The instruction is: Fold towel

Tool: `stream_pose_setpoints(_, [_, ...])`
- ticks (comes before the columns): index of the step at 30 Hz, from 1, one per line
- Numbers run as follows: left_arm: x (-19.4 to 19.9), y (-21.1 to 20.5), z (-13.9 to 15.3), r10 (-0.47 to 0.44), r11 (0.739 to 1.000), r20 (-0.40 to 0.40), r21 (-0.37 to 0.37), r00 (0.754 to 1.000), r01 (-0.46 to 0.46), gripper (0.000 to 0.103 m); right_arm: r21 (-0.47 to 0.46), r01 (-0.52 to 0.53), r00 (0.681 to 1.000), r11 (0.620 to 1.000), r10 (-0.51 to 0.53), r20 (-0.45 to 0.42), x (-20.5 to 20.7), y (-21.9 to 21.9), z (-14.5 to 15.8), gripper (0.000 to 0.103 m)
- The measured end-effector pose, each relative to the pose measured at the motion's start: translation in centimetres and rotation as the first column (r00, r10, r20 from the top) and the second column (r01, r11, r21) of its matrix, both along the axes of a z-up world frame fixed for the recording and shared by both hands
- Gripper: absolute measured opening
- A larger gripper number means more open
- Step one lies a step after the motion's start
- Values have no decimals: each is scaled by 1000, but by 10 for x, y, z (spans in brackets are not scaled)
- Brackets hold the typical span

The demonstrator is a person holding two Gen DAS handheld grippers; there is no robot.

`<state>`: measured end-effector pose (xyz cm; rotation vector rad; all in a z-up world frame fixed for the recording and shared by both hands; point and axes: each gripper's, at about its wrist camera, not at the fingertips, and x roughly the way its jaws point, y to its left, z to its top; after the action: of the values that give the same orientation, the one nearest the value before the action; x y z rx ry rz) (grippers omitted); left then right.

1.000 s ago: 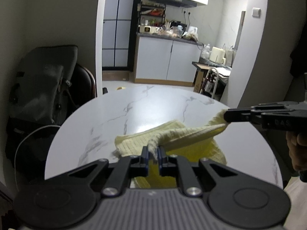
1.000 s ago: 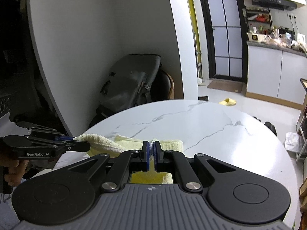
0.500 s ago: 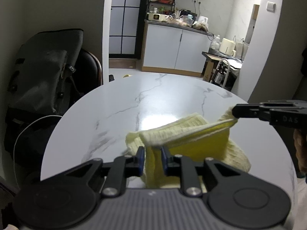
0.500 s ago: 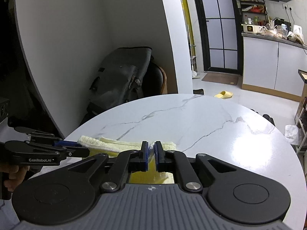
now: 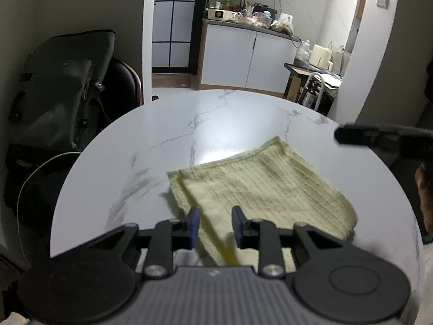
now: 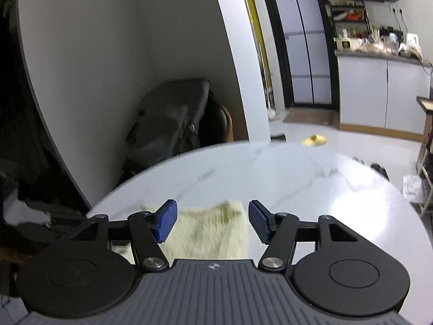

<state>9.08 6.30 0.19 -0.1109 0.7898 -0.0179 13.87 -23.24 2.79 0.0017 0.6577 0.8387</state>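
On the table (image 5: 230, 124), near its front edge, the towel (image 5: 259, 184) is laid flat and folded. The left gripper (image 5: 215, 226) has just been opening; its jaws are parted with a towel corner loose between them. The right gripper (image 6: 212, 222) has just been sprung wide, nothing clamped, above the towel's edge (image 6: 208, 233).

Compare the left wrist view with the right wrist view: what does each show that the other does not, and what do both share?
Only the left wrist view shows the whole folded towel and the right gripper's fingers from the side. Only the right wrist view shows a yellow slipper on the floor. Both show the marble table, the dark bag on the chair and the kitchen cabinets; both grippers' jaws have just been opening, clear of the towel.
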Motion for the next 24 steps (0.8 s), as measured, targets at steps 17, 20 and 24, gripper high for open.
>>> stream_pose_setpoints(17, [-12,-15,-1,1,1000,8,4,1000,-1,32,-25,-53,999,998,53,-1,-20,-5,-18,56])
stream_pose_setpoints(20, [-21,-21,3,-8,1000,53,-24,999,9,42,-40,-103,995,994,104,9,-32,-1,-19,56])
stream_pose_setpoints(24, [-33,-37,2,-63,998,64,-25,996,65,42,-80,-135,991,988,133,-26,-44,2,-30,56])
